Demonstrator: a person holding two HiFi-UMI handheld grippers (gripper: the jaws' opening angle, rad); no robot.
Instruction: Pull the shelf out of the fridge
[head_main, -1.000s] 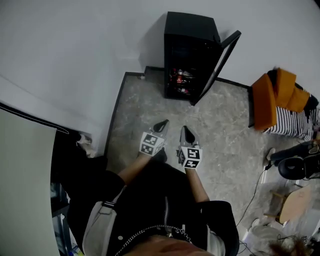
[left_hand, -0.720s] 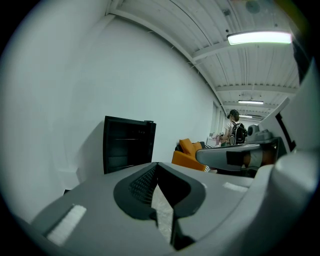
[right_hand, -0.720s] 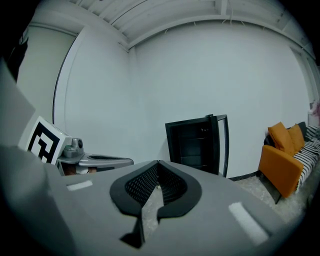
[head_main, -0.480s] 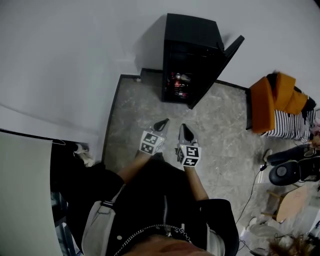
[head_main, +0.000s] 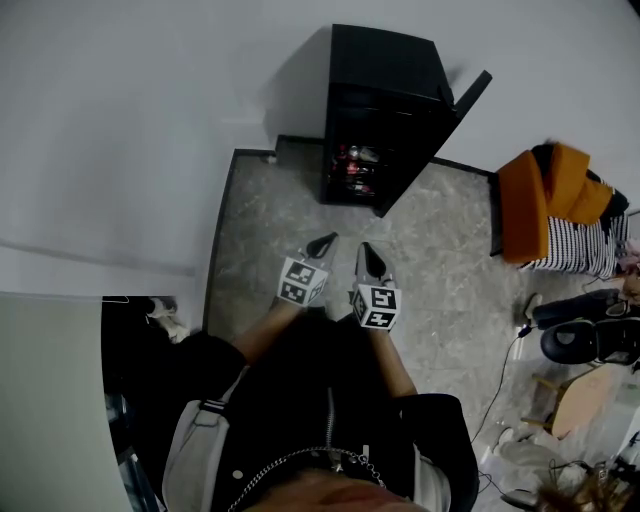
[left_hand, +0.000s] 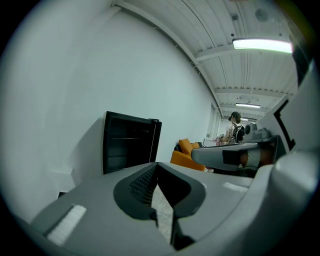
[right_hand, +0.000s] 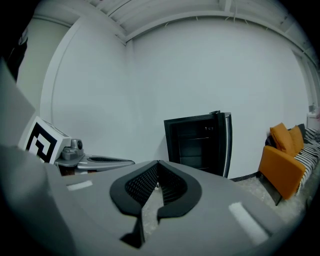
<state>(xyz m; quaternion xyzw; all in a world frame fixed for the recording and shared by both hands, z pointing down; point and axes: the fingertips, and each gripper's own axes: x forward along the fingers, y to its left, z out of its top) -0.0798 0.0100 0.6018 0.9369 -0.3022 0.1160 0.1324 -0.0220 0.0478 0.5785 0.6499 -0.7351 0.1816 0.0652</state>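
Two grippers were held side by side above the grey floor (head_main: 450, 265), well apart from the fridge (head_main: 385, 75). The left gripper (head_main: 324, 243) was shown with its jaws pressed together and nothing between them, and the right gripper (head_main: 366, 252) likewise. The black fridge was stood at the floor's far edge against a white wall (head_main: 150, 120), its door (head_main: 468, 98) swung open. The shelf (right_hand: 196, 139) was seen inside it, untouched. An orange seat (head_main: 545, 190) was placed by the floor's right edge.

The fridge (head_main: 372, 120) interior is lying in darkness: its shelves (right_hand: 192, 139) are showing only as faint lines, and the reddish items (head_main: 355, 163) low inside are appearing too small to identify. The striped fabric (head_main: 592, 245) is running off the picture's right edge.
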